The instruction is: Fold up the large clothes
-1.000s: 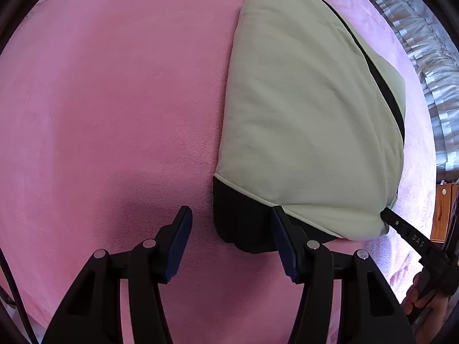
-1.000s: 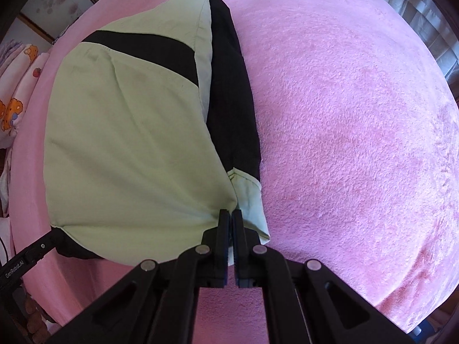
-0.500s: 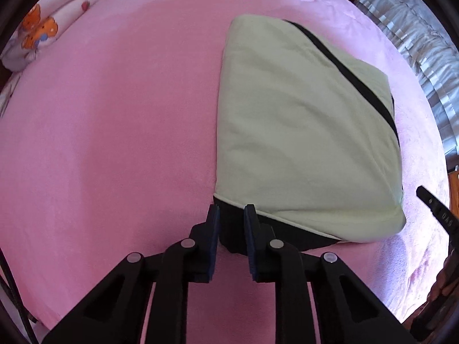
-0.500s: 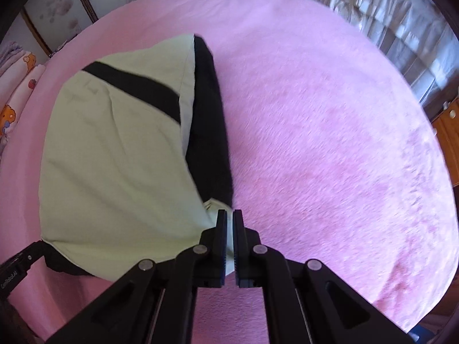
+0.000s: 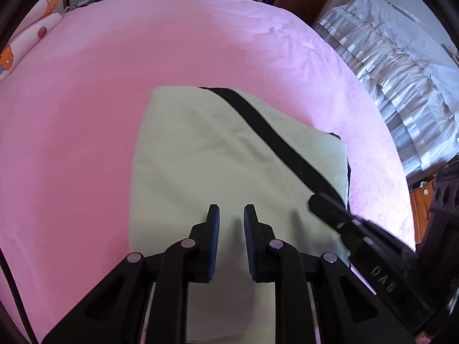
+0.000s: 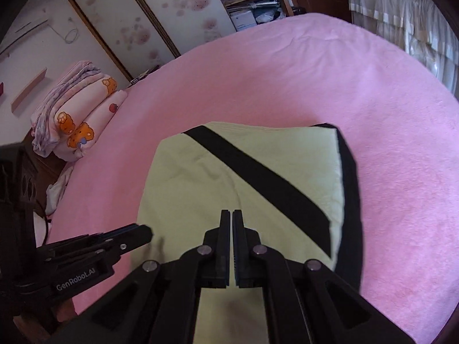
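Since the garment (image 5: 223,160) is seen lying as a compact folded rectangle on the pink bed (image 5: 71,114), w/ left gripper (image 5: 231,218) slightly apart & empty and right gripper (image 6: 231,223) pressed together on nothing, folding is judged approx. finished.
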Demonstrator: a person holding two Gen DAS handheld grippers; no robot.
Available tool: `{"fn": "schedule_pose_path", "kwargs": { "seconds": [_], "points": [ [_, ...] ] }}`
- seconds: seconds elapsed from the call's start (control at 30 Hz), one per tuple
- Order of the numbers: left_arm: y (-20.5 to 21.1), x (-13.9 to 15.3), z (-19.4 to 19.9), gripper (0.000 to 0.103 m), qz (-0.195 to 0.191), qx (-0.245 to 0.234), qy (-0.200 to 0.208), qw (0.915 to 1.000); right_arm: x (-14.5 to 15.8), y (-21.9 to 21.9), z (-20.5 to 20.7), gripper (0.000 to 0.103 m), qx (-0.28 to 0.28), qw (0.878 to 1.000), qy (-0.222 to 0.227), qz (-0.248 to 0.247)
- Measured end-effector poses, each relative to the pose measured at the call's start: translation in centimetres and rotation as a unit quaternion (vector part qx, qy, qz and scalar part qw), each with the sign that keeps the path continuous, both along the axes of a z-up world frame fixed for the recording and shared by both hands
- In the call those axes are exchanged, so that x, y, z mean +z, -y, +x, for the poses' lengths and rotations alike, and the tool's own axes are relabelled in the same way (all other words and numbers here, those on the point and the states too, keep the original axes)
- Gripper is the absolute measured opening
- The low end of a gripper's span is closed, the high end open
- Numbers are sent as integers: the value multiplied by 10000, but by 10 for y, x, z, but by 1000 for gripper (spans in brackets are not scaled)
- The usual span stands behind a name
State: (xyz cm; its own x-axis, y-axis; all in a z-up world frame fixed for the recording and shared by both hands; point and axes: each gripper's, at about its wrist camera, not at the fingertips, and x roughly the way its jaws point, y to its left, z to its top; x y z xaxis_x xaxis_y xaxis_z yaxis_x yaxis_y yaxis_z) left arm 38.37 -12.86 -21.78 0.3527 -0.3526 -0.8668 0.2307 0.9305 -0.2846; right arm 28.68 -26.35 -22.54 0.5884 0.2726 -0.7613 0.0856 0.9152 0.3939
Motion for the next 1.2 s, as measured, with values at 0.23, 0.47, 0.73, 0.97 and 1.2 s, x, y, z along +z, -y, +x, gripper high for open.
{"fn": "schedule_pose_path", "kwargs": {
  "seconds": [0.23,0.47,0.73,0.97,1.2],
  "points": [
    [13,-52,43,10,-378,91,-355,9986,-49,1,46,1,92,9997,-197,144],
    [6,-67,55,8,217,247,142,9994,-64,46,52,0,-101,9987,-328,-370],
    [15,-61,52,7,1440,162,570,9878,-56,43,40,0,-62,9954,-357,-886],
    [4,-51,48,7,1890,379,728,9785,-52,53,25,0,-444,9945,-470,-818],
    [-24,-38,37,7,2264,612,880,9681,-43,72,10,0,-1026,9839,-717,-1273]
  ]
}}
